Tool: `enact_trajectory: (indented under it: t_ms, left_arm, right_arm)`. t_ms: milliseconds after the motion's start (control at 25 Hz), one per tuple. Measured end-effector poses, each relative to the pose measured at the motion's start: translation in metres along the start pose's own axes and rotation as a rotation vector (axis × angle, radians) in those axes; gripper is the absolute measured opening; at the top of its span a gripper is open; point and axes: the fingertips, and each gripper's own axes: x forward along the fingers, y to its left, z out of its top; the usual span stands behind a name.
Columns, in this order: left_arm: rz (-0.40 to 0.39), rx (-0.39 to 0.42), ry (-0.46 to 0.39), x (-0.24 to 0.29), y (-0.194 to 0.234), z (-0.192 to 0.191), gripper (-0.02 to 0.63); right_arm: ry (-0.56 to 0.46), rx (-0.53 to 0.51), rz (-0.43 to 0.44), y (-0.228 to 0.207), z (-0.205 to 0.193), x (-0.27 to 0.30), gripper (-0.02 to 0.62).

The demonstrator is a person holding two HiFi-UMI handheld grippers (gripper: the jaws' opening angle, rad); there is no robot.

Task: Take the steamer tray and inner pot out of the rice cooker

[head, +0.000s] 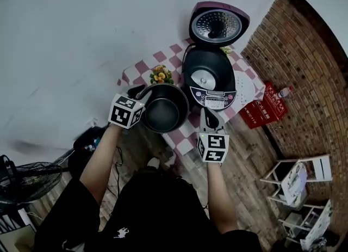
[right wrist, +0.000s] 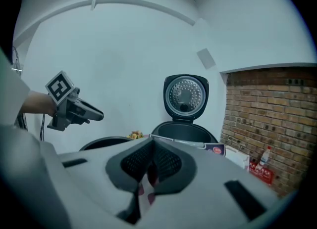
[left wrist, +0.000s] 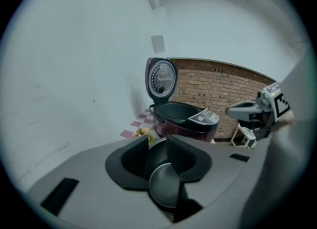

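The left gripper (left wrist: 158, 140) has its jaws partly open with nothing pinched; the dark bowl of the inner pot (head: 165, 109) shows through the gap beneath them, and from the head view its tips hang over the pot's rim at about 10 o'clock. The right gripper (right wrist: 152, 144) is closed tight and empty, with only a sliver of pink checked cloth showing in the slit between its pads; it hovers at the pot's 4 o'clock, in front of the rice cooker (head: 215, 97). The pot is out of the cooker and stands upright on the checked surface (head: 142, 67) at the cooker's 8 o'clock, just beside its body. The cooker's lid (head: 217, 25) stands open at its 12 o'clock. A small bunch of flowers (head: 160, 74) sits at the pot's 12 o'clock. A white dotted piece (head: 247, 85), perhaps the steamer tray, lies on the surface at the cooker's 3 o'clock. A red crate (head: 263, 110) sits on the floor at 4 o'clock, by the brick wall
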Motion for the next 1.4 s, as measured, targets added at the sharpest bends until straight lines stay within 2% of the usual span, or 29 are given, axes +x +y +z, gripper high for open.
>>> enact_trajectory:
  t_ms: [120, 320, 440, 600, 960, 1200, 1400]
  left_arm:
    - [0.061, -0.005, -0.059, -0.021, -0.019, 0.016, 0.056]
    - [0.109, -0.051, -0.136, -0.046, -0.055, 0.028, 0.014]
    - [0.105, -0.080, -0.165, -0.060, -0.082, 0.037, 0.005]
    - [0.061, -0.142, -0.217, -0.075, -0.128, 0.046, 0.005]
    - [0.092, -0.078, -0.336, -0.108, -0.202, 0.060, 0.003]
    - [0.119, -0.092, -0.388, -0.131, -0.233, 0.062, 0.003]
    - [0.164, -0.065, -0.421, -0.149, -0.244, 0.065, 0.004]
  right_arm:
    - [-0.034, 0.015, 0.044, -0.010, 0.011, -0.021, 0.003]
    - [-0.050, 0.015, 0.090, -0.032, 0.018, -0.056, 0.003]
    - [-0.063, 0.037, 0.123, -0.044, 0.025, -0.076, 0.003]
    - [-0.094, 0.062, 0.122, -0.065, 0.031, -0.113, 0.003]
    - [-0.190, 0.094, 0.119, -0.101, 0.037, -0.189, 0.003]
    - [-0.225, 0.094, 0.116, -0.117, 0.040, -0.221, 0.003]
    - [-0.251, 0.096, 0.100, -0.125, 0.043, -0.237, 0.003]
